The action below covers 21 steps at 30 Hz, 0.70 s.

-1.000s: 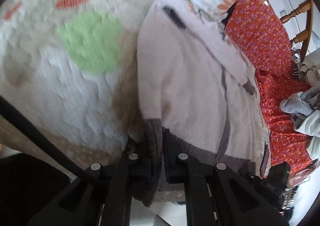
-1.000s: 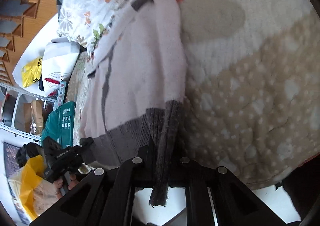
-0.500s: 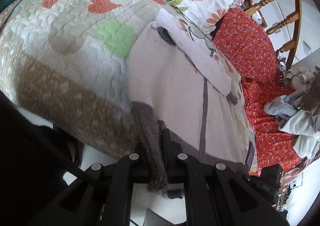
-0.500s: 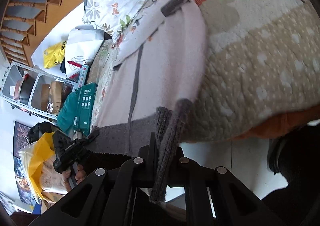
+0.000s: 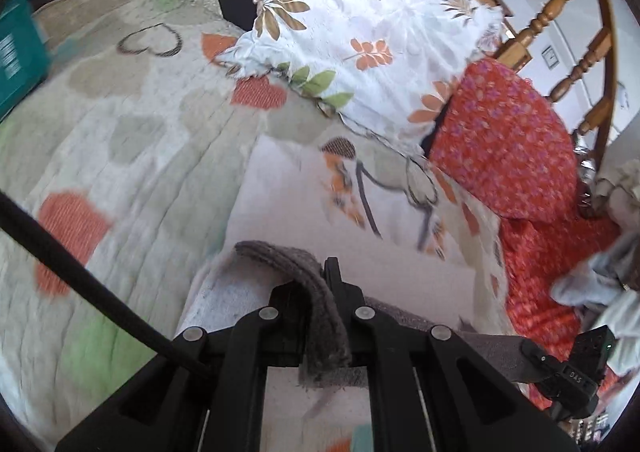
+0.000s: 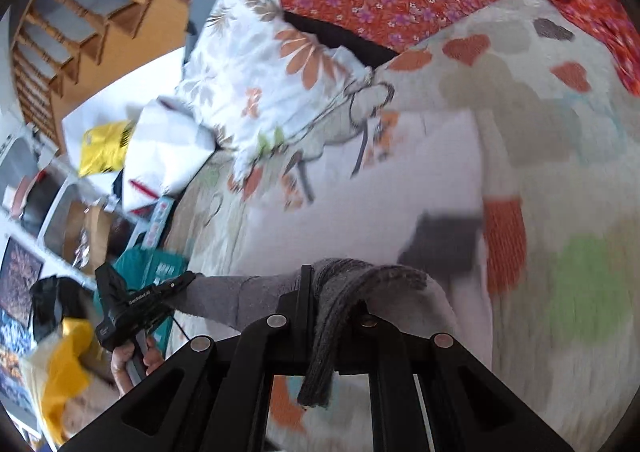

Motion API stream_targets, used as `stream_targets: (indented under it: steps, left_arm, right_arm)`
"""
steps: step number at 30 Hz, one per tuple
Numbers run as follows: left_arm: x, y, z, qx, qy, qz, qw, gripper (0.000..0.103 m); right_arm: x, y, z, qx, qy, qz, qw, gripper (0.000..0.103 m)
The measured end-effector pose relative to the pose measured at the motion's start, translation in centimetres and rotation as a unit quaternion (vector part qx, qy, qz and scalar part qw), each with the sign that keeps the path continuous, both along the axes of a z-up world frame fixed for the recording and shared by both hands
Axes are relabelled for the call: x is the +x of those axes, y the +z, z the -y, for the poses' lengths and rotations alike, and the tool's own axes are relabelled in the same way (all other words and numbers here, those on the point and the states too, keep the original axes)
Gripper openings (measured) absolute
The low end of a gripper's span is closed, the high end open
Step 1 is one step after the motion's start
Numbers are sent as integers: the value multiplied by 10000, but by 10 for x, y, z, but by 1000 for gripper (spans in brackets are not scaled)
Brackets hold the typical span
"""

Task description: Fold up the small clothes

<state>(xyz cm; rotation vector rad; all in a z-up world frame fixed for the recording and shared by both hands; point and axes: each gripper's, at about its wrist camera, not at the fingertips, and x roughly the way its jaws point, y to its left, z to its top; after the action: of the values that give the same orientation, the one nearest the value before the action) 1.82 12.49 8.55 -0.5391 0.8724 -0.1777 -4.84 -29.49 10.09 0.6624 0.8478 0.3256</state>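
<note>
A small pale pink sweater [image 5: 304,204] with a grey ribbed hem lies on a quilted bedspread [image 5: 132,140]. My left gripper [image 5: 320,292] is shut on one corner of the grey hem [image 5: 316,316], lifted over the sweater's body. My right gripper [image 6: 332,292] is shut on the other hem corner [image 6: 324,352], also lifted. The hem stretches between the two. The sweater's upper part [image 6: 360,188] lies flat with a printed front; a grey cuff [image 6: 444,248] shows near the right gripper. The other gripper shows in each view, right [image 5: 576,372] and left [image 6: 136,308].
A floral pillow [image 5: 372,24] lies at the head of the bedspread beside a red flowered cloth [image 5: 504,144]. A heap of pale clothes [image 5: 600,280] lies at the right. A teal box [image 5: 16,52], white bag [image 6: 164,148] and wooden railing [image 5: 560,20] surround the bed.
Both grippers have lifted the grey hem from the near bed edge and carried it forward over the sweater toward the pillow. The sweater's lower half now doubles over its upper half.
</note>
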Motion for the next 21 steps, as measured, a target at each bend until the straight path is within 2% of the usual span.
stream_targets:
  steps: [4, 9, 11, 13, 14, 15, 16, 17, 18, 20, 21]
  left_arm:
    - [55, -12, 5, 198, 79, -128, 9997, 7]
    - [111, -28, 7, 184, 26, -291, 9994, 8]
    - [127, -35, 4, 183, 105, -398, 9990, 9]
    - [133, -35, -1, 193, 218, -414, 9987, 24]
    - [134, -33, -4, 228, 296, -358, 9987, 37]
    - [133, -29, -7, 276, 368, -294, 9985, 46]
    - [131, -26, -10, 319, 454, -252, 9981, 48]
    - [130, -23, -13, 339, 493, -235, 9979, 51]
    - [129, -21, -15, 342, 511, -224, 9979, 52]
    - [126, -17, -18, 352, 533, -227, 9977, 54]
    - [124, -15, -18, 364, 526, -228, 9977, 55]
  right_arm:
    - [53, -20, 4, -167, -26, -217, 9996, 7]
    - [107, -50, 18, -595, -175, -350, 9975, 7]
    - [121, -61, 28, -472, -267, -421, 9976, 8]
    - [133, -70, 40, -296, -436, -444, 9976, 8]
    - [137, -75, 45, -230, -504, -481, 9973, 9]
    - [140, -79, 49, -159, -547, -517, 9970, 12]
    - [141, -82, 52, -130, -604, -535, 9967, 15]
    - [141, -83, 54, -147, -682, -542, 9961, 26]
    - [139, -80, 58, -255, -837, -495, 9949, 42]
    - [135, -73, 62, -416, -1027, -394, 9931, 56]
    - [131, -68, 65, -492, -1089, -339, 9923, 57]
